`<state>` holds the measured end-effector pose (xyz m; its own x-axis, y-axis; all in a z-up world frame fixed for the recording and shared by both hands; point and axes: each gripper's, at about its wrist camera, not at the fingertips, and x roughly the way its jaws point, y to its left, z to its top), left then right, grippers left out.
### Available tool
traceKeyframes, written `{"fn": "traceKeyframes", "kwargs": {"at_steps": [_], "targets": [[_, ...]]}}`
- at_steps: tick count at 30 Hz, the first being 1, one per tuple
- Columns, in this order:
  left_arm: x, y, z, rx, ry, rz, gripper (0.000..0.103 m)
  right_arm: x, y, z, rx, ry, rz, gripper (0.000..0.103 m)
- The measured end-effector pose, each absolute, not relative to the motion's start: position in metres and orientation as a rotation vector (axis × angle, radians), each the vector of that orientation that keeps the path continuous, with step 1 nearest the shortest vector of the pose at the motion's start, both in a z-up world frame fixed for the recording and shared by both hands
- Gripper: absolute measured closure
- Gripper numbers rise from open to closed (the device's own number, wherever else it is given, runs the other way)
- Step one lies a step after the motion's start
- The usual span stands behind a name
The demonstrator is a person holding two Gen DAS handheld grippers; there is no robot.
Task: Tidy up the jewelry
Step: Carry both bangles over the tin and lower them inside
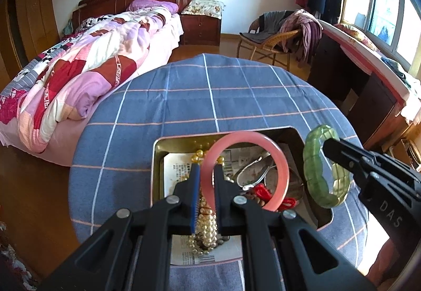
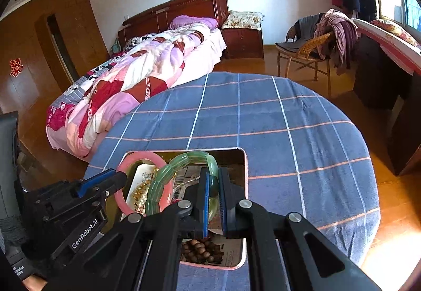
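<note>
Two bangles hang above the tin (image 1: pixel 158 159) at once: our left gripper (image 1: pixel 206 172) pinches the pink bangle (image 1: pixel 282 167) by its rim at 9 o'clock, our right gripper (image 2: pixel 213 185) clamps the green bracelet (image 2: pixel 158 185) at 4 o'clock. We judge both lifted clear for sorting. Below, pearl strands (image 1: pixel 206 222), gold beads (image 2: pixel 140 192), wooden beads (image 2: pixel 201 251), a red cord (image 1: pixel 261 189) and a silver bangle (image 1: pixel 252 170) lie on newspaper (image 1: pixel 179 170).

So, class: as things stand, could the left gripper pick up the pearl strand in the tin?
Probably not yet. The left gripper is shut on the pink bangle, so its jaws are occupied. The pearl strand lies uncovered in the tin right below it; once the bangle is set down, the way looks free.
</note>
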<state>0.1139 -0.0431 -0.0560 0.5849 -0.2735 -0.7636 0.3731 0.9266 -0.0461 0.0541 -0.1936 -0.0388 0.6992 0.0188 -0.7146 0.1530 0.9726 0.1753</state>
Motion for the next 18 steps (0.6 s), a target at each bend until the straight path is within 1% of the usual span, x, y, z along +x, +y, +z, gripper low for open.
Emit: {"fn": "traceKeyframes", "kwargs": {"at_steps": [18], "targets": [[0.127,-0.047,-0.072,0.136,0.909,-0.368,0.092,0.077,-0.187,-0.067,0.213,0.877,-0.064,0.097]]}}
